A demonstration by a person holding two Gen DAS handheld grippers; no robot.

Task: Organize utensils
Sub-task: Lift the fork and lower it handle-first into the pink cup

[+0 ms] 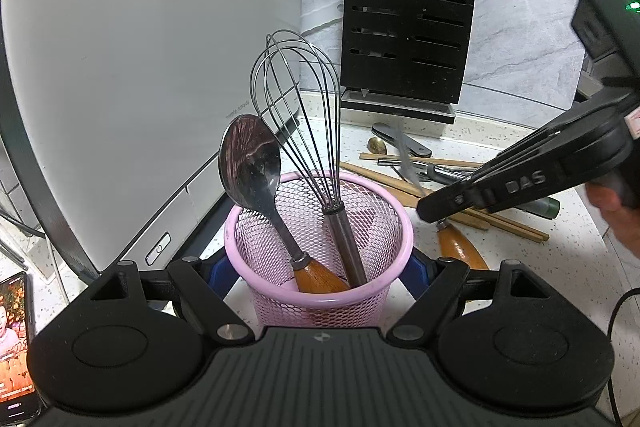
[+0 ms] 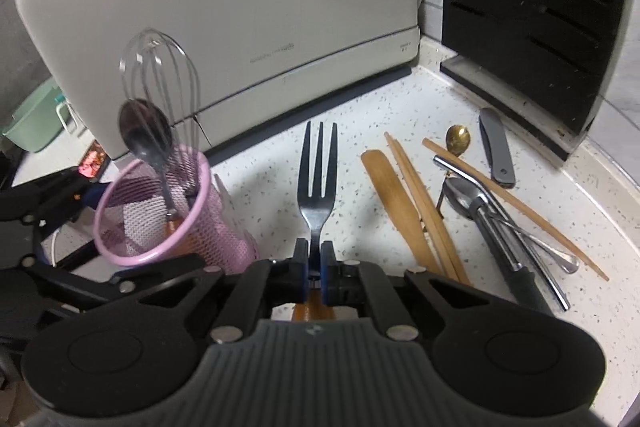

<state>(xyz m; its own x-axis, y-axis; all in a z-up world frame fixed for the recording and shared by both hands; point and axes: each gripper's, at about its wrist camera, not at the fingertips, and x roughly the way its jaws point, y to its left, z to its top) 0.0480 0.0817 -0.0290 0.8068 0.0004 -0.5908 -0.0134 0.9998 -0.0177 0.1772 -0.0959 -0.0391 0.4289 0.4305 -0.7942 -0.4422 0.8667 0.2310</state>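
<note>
Left gripper [image 1: 318, 269] clamped on the sides of the pink mesh cup [image 1: 280, 291], which stands on the speckled counter [image 2: 380, 115] just in front of a white appliance [image 1: 140, 47]. In the cup: a wood-handled spoon [image 1: 250, 163] and a wire whisk [image 1: 304, 99], both bowl-end up, leaning toward the appliance. Right gripper [image 2: 315, 261] closed tight on the neck of a fork [image 2: 319, 179], tines pointing away, wooden handle behind the pads. Further right, a loose pile on the counter: chopsticks [image 2: 424, 211], a small gold spoon [image 2: 458, 139], a folded knife [image 2: 498, 151]. Black knife block [image 1: 408, 15] at the wall.
</note>
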